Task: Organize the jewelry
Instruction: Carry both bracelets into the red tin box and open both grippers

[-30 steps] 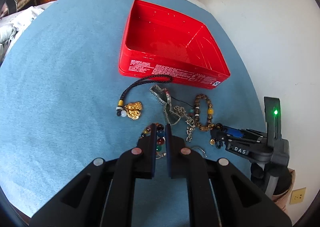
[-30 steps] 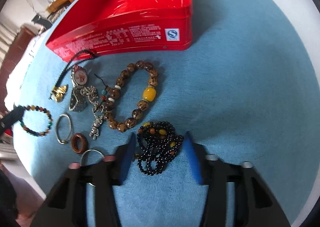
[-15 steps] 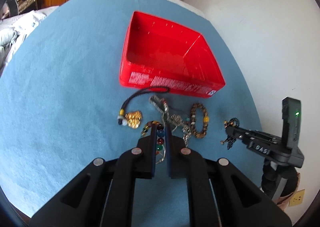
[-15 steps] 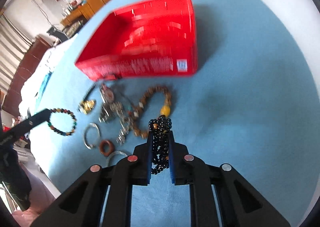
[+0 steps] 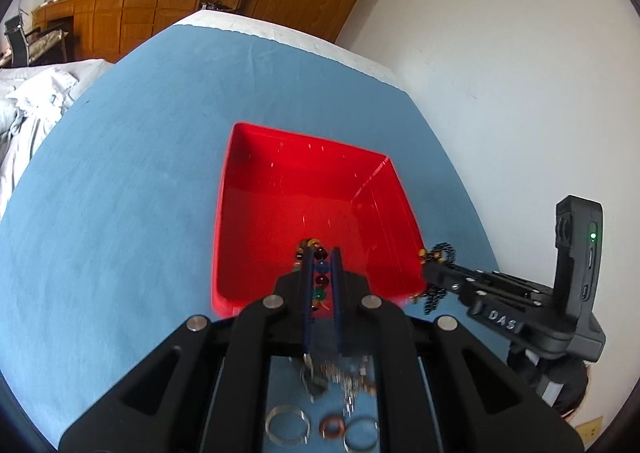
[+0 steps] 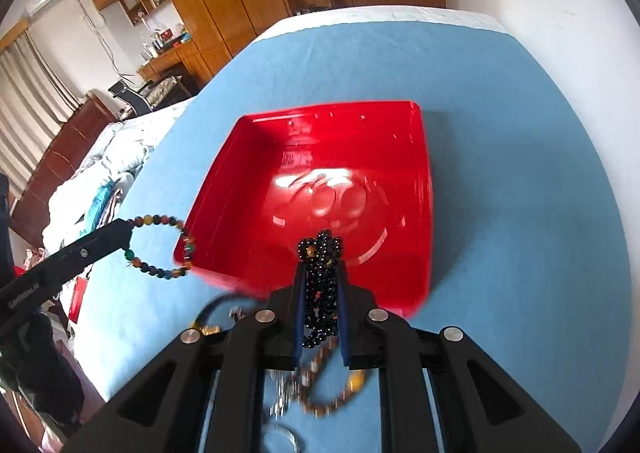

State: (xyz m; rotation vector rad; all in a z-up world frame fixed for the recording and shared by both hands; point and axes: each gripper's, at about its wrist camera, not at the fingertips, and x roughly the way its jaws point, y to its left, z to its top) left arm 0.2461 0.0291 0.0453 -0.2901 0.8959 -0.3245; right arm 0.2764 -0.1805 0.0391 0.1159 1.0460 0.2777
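Above red box (image 5: 280, 189), both lifted off the cloth: left gripper (image 5: 321, 277) clamping multicoloured bracelet (image 6: 160, 249), right gripper (image 6: 320, 293) now clamping black bead strand (image 6: 320, 281); ready for dropping in

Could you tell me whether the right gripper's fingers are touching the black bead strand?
Touching. In the right wrist view, the black bead strand sits clamped between the right gripper fingers, no gap either side.

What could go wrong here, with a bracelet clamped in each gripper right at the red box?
1. The multicolour bead bracelet in the left gripper hangs across the red box's near corner, so it may drape over the rim when let go.
2. The black bead bracelet is bunched in the right gripper and could snag on the pads.
3. Both grippers converge on one box and might bump.
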